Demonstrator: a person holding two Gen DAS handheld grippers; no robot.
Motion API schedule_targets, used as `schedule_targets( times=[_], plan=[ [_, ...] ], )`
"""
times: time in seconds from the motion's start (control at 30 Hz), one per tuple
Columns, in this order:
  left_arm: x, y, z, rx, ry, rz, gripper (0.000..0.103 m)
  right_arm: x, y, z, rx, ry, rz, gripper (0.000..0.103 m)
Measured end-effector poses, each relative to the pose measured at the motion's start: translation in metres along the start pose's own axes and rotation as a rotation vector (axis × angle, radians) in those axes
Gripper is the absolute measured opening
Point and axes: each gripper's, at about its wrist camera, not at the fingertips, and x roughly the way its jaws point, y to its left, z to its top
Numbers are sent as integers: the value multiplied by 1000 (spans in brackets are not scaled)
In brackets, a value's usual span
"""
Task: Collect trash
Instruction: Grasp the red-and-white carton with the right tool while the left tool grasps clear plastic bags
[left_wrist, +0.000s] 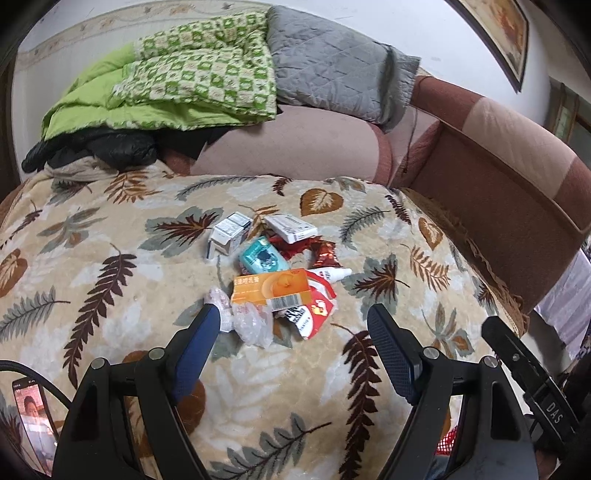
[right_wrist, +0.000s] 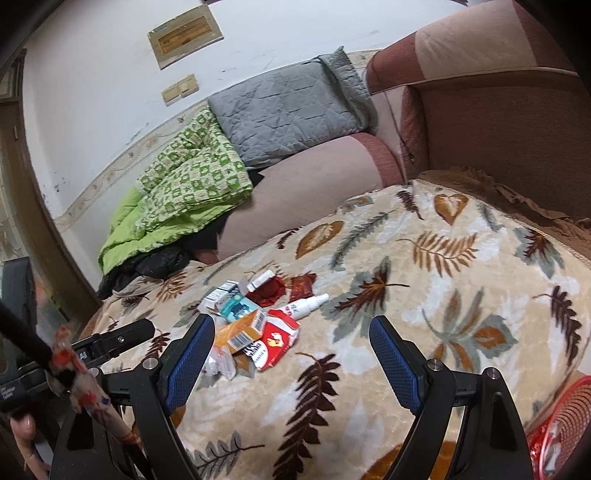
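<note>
A pile of trash lies on the leaf-patterned blanket (left_wrist: 110, 240): an orange box (left_wrist: 271, 288), a red-and-white pack (left_wrist: 314, 312), a crumpled clear wrapper (left_wrist: 251, 321), a teal packet (left_wrist: 262, 258), two small white boxes (left_wrist: 229, 232), red foil wrappers (left_wrist: 321, 253) and a white tube (left_wrist: 330, 275). My left gripper (left_wrist: 295, 314) is open just short of the pile, its left fingertip beside the clear wrapper. My right gripper (right_wrist: 291, 326) is open too, with the red-and-white pack (right_wrist: 277, 341) and orange box (right_wrist: 242, 330) near its left finger. Both hold nothing.
A green quilt (left_wrist: 192, 81) and a grey quilted cover (left_wrist: 332, 62) lie over the sofa arm behind. The brown sofa back (left_wrist: 498, 166) rises on the right. A red mesh basket (right_wrist: 557, 424) sits at the lower right; a phone (left_wrist: 31, 417) lies at the lower left.
</note>
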Motion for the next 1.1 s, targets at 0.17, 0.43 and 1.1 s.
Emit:
schedule_targets(
  times=[0.17, 0.43, 1.1],
  plan=[
    [21, 26, 19, -51, 49, -31, 81, 29, -6, 2, 28, 33, 74, 89],
    [84, 41, 40, -77, 182, -94, 81, 126, -33, -7, 140, 211, 206, 85],
    [169, 84, -3, -211, 508, 54, 53, 235, -31, -48, 145, 368, 271, 40]
  ],
)
